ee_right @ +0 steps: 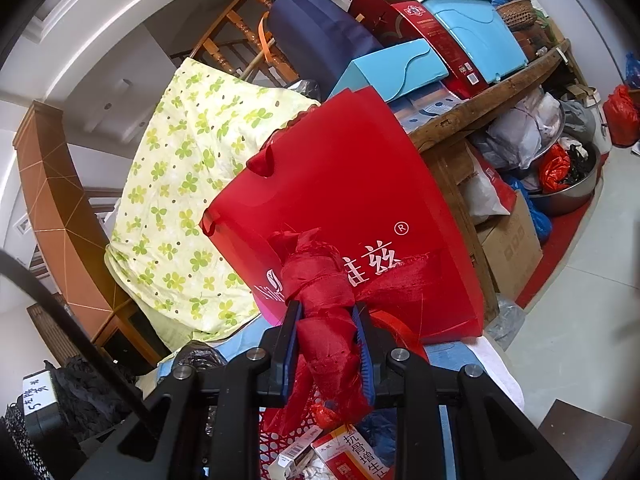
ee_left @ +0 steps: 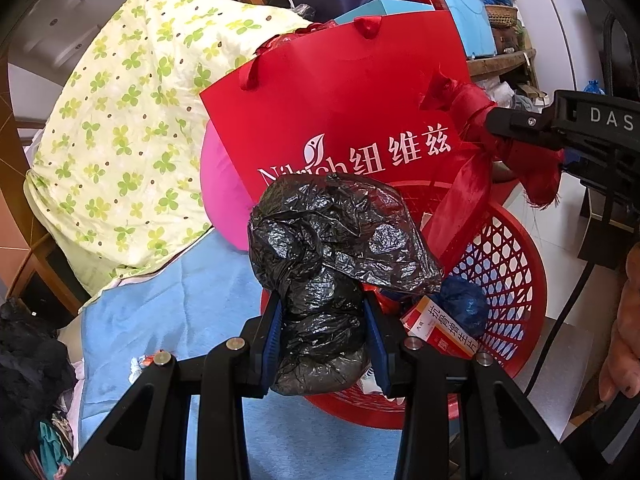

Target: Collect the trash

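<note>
Two grippers work over a red plastic lattice basket (ee_left: 508,264) that sits on a light blue cloth (ee_left: 160,320). The left gripper (ee_left: 324,340) points forward and somewhat downward, its blue pads pressed against either side of a crumpled black plastic trash bag (ee_left: 332,248); the bag's long axis runs along the fingers, its wider bunched end swelling out beyond the fingertips over the basket's near rim. The right gripper (ee_right: 328,344) points nearly level, its jaws clamped tight on a knotted red satin ribbon (ee_right: 320,288) that stands roughly upright, its frayed ends hanging down toward the basket. In the left wrist view a bare hand (ee_left: 624,320) shows at the right edge, probably the one carrying the right gripper, whose body reads "DAS".

Behind the ribbon stands a red paper gift bag (ee_left: 336,112) with white Chinese characters, a leaf logo and an ® mark. Inside the basket lies an orange-and-white medicine box (ee_left: 444,332) printed with Chinese text, beside a dark blue crumpled bag (ee_left: 464,304).
</note>
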`<state>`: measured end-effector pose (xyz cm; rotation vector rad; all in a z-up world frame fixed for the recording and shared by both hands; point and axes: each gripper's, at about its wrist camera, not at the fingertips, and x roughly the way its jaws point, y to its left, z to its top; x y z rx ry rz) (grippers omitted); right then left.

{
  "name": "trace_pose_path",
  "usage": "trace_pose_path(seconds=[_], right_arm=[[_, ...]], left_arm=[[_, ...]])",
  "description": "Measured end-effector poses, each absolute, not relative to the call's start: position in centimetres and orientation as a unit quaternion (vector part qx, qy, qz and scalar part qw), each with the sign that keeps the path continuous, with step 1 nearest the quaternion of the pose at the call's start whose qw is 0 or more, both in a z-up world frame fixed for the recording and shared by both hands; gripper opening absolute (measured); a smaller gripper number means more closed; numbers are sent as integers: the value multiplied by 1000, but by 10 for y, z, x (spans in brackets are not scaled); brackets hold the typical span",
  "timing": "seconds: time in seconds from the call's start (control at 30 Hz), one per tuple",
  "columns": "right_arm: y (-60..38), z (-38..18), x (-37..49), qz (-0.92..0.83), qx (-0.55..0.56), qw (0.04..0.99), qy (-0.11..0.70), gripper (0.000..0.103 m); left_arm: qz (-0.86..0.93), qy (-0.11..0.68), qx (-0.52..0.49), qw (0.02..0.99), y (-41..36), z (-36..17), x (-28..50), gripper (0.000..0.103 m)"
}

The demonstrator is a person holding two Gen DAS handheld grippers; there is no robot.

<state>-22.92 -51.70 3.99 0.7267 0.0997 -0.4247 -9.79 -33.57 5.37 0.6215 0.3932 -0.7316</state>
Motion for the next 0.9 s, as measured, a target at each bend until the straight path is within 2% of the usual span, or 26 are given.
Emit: trace_pose_path(seconds=[0.9], right_arm=[[-514, 40, -218, -191, 329, 922, 73, 27]], left_arm=[[-349, 217, 295, 863, -350, 43, -89, 41]])
